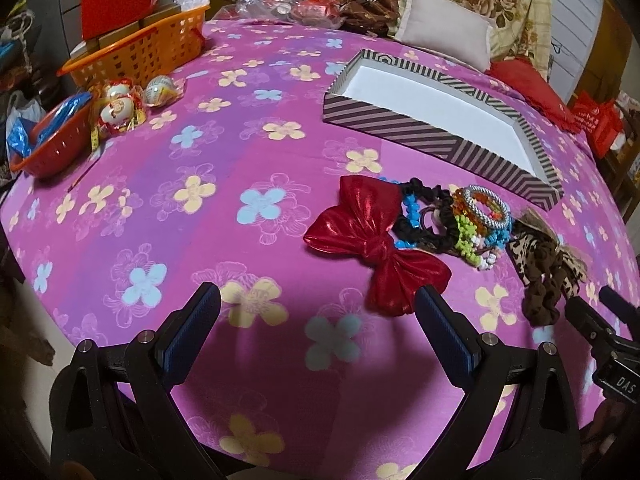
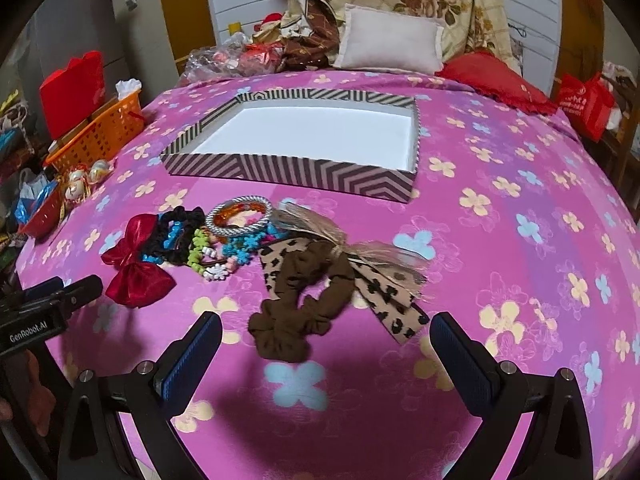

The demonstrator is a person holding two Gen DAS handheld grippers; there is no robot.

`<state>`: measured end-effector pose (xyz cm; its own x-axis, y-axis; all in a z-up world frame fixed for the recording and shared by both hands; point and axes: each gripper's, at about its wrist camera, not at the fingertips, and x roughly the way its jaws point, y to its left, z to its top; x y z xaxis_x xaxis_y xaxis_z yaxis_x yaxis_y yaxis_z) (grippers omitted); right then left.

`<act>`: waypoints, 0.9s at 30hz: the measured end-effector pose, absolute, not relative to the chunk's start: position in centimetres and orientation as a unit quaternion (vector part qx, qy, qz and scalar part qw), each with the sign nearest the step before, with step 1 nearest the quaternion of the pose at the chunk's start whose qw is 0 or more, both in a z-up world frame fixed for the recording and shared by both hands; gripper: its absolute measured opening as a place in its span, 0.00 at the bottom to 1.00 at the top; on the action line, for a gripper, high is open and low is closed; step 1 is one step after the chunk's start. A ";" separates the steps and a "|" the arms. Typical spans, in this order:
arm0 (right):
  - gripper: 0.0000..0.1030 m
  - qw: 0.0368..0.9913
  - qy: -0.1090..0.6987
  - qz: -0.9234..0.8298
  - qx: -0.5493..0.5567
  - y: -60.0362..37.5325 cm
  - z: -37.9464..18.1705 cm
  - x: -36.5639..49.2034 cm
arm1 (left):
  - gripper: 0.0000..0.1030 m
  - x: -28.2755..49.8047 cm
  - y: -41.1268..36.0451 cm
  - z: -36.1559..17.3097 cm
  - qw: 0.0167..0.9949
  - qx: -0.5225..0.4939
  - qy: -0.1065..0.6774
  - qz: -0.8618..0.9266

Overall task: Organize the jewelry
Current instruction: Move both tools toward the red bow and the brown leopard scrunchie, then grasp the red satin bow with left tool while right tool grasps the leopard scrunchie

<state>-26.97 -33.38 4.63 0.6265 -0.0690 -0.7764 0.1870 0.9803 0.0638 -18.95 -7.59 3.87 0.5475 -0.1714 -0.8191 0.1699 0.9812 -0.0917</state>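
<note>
A heap of hair and jewelry pieces lies on the pink flowered bedspread (image 2: pixel 500 152), just in front of the striped box (image 2: pixel 320 172), whose white inside shows nothing in it. In the heap, a shiny red bow (image 1: pixel 372 248) sits at the left end, touching a black scrunchie (image 1: pixel 424 216) threaded with blue beads. A silver corded bangle (image 2: pixel 240 216) rests on top of an orange one, over a tangle of green, blue and white bead bracelets (image 2: pixel 216 256). At the right end lies a brown scrunchie (image 2: pixel 304 312) with a leopard-print ribbon (image 2: pixel 392 300); its frayed pale tassel is blurred, so the material is hard to call. The left gripper (image 1: pixel 318 320) hovers spread wide, holding nothing, near the bow. The right gripper (image 2: pixel 326 344) is likewise parted and bare, just short of the brown scrunchie. An orange basket (image 1: pixel 136 52) stands at the bed's far left edge.
</note>
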 end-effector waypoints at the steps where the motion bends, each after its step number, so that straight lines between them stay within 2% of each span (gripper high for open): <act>1: 1.00 0.900 0.424 -0.071 0.075 -33.8 4.6 -27.1 | 0.95 -18.8 -7.5 3.8 0.879 -0.004 0.467 -0.098; 27: 1.00 0.899 0.420 -0.058 0.106 -35.5 3.9 -26.5 | 0.95 -17.9 -8.5 3.0 0.870 -0.006 0.483 -0.097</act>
<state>-26.54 -35.49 3.86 0.6402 -0.0148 -0.7680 0.1932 0.9708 0.1423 -17.87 -8.49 2.96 0.5151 -0.1747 -0.8392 0.1623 0.9812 -0.1047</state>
